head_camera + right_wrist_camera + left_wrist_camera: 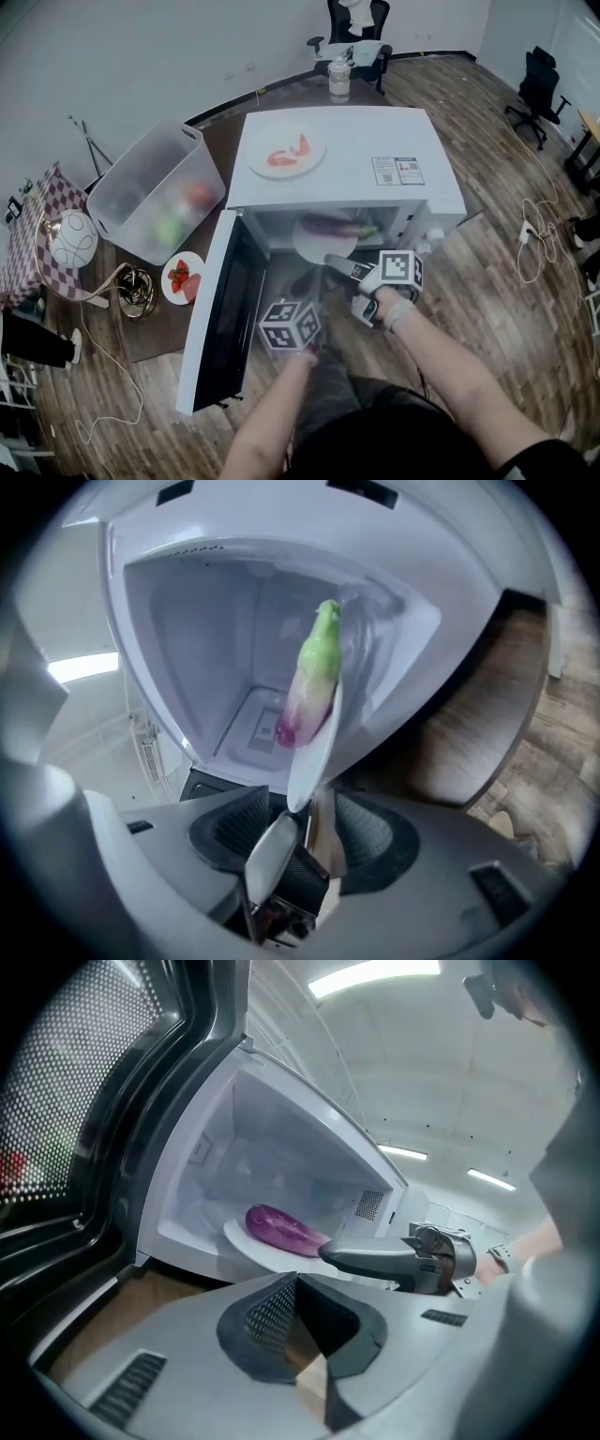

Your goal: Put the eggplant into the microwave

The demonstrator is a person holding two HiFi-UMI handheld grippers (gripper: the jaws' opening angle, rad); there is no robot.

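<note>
The purple eggplant [333, 225] with its green stem lies on a white plate [317, 247] inside the open microwave [347, 164]. In the right gripper view the eggplant [314, 682] and plate [322, 747] appear rolled on edge. My right gripper [339, 265] is at the cavity mouth. Its jaws stand open [305, 841], and the plate's near rim sits between them without being pressed. My left gripper [302, 291] is shut and empty [309, 1358], held just in front of the opening. It looks at the eggplant [281, 1229] and the right gripper's finger [370, 1258].
The microwave door [217, 314] hangs open to the left, close to my left gripper. A plate of red food [288, 152] rests on the microwave's top. A clear bin [155, 192], a strawberry plate [181, 277] and a bottle [338, 80] stand around. Wooden floor lies to the right.
</note>
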